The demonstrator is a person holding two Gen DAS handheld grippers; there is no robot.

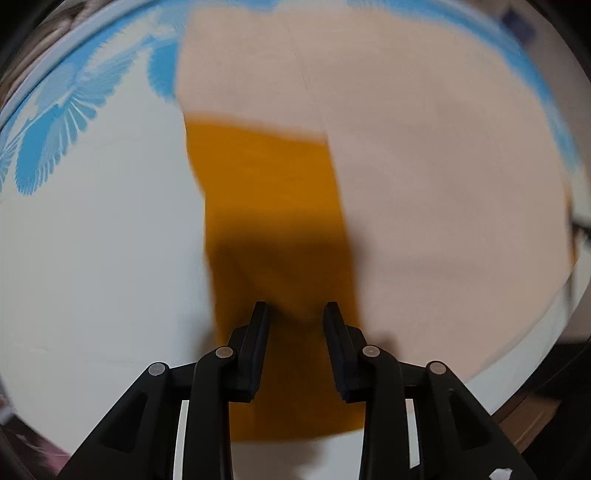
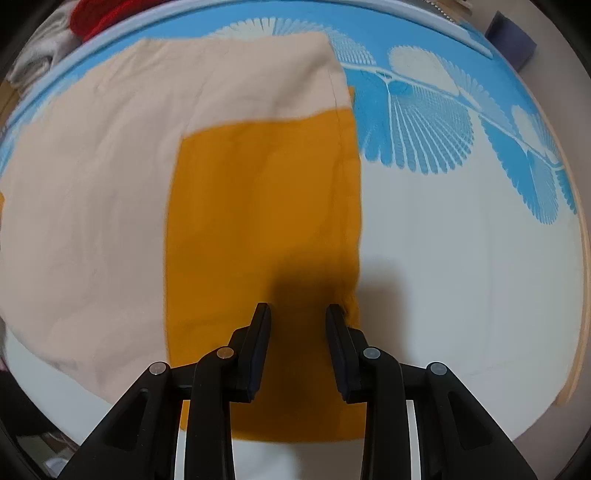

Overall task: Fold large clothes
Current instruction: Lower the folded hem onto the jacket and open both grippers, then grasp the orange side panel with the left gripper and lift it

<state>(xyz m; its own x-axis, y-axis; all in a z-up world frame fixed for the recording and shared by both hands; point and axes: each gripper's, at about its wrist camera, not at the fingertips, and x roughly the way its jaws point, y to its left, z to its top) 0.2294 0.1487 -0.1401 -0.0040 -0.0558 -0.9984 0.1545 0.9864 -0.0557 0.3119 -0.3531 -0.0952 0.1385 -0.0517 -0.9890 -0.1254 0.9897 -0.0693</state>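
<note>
The garment's 2 colour blocks, mustard-orange panel point(image 2: 262, 221) and beige panel point(image 2: 110, 177), lie flat on the blue-and-white leaf-print sheet point(image 2: 461, 258), likely spread for folding. The left gripper point(image 1: 295, 308) and right gripper point(image 2: 298, 310) hover over the orange edge, jaws parted, holding nothing (no containers visible).

A home, likely a bedroom or laundry corner: a bedsheet point(image 2: 461, 258), white with a blue feathery leaf print, covers the surface, a loose heap of red and grey clothes point(image 2: 66, 33) sits beyond its far edge.
</note>
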